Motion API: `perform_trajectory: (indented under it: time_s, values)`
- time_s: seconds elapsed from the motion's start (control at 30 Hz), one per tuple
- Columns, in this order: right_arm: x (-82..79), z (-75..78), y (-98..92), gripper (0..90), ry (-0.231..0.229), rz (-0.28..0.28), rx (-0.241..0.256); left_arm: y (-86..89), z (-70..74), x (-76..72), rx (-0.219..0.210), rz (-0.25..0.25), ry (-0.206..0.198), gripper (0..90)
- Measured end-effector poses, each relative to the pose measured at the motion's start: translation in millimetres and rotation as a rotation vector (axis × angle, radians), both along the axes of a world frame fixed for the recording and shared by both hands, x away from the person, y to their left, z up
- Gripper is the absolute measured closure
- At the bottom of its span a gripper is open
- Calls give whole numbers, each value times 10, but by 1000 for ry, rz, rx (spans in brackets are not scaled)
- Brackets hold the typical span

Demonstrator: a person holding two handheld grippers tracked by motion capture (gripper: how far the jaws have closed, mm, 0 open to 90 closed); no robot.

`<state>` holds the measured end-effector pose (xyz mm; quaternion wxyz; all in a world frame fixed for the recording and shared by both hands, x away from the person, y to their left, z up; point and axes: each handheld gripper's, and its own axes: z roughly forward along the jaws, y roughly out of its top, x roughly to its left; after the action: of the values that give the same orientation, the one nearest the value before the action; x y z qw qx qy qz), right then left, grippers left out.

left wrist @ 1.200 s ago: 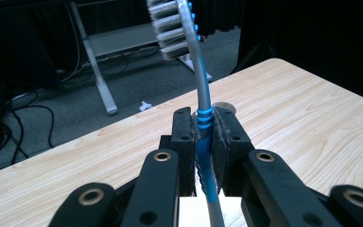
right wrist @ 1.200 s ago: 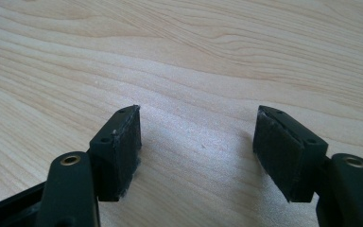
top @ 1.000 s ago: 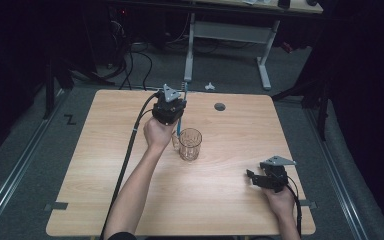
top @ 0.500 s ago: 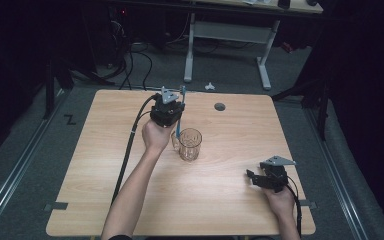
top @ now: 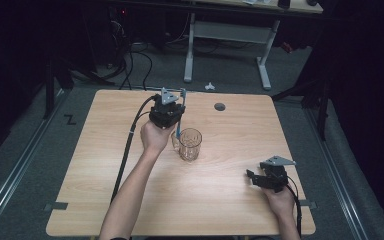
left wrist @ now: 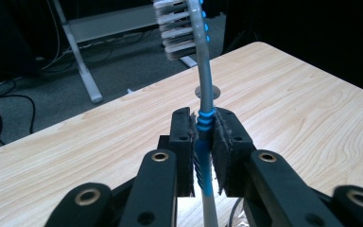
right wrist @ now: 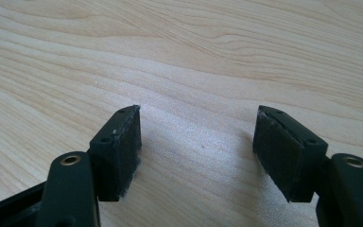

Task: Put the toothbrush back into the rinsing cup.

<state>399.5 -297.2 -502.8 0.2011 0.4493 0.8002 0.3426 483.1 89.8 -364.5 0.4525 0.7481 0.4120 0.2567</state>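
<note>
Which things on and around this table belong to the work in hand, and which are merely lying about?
In the work: toothbrush, clamped in the left tongs; glass mug beside it.

Lying about: right tongs, open and idle; small white object on the floor; desk frame behind the table.

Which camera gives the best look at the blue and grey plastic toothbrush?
The left gripper view: the blue and grey plastic toothbrush stands close up, clamped between the left gripper pads, with its white bristles clear. In the high view it is a thin sliver beside the clear glass cup.
</note>
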Motion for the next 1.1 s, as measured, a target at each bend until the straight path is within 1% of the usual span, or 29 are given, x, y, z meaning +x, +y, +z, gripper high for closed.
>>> perform_trajectory:
  time_s: [0.07,0.17,0.2,0.27,0.3,0.37,0.5,0.57,0.7,1.1]
  values:
    - [0,0,0,335,0,0,0,7,9,-6,-3,-7,9,786]
    - [0,0,0,336,0,0,0,17,14,-12,2,-4,11,786]
    - [0,0,0,335,0,0,0,25,17,-17,-3,-8,21,786]
    - [0,0,0,335,0,0,0,30,20,-20,-1,-8,24,787]
    - [0,0,0,335,0,1,0,40,23,-26,11,-3,27,787]
    - [0,0,0,335,0,0,0,44,23,-29,16,-3,29,788]
    - [0,0,0,335,0,1,0,56,21,-43,14,-9,45,789]
    - [0,0,0,335,0,1,0,62,22,-46,19,-7,45,789]
    - [0,0,0,335,-1,0,-1,79,18,-47,20,-14,65,790]
    - [0,0,0,335,0,1,-1,129,-25,-57,20,-13,96,792]
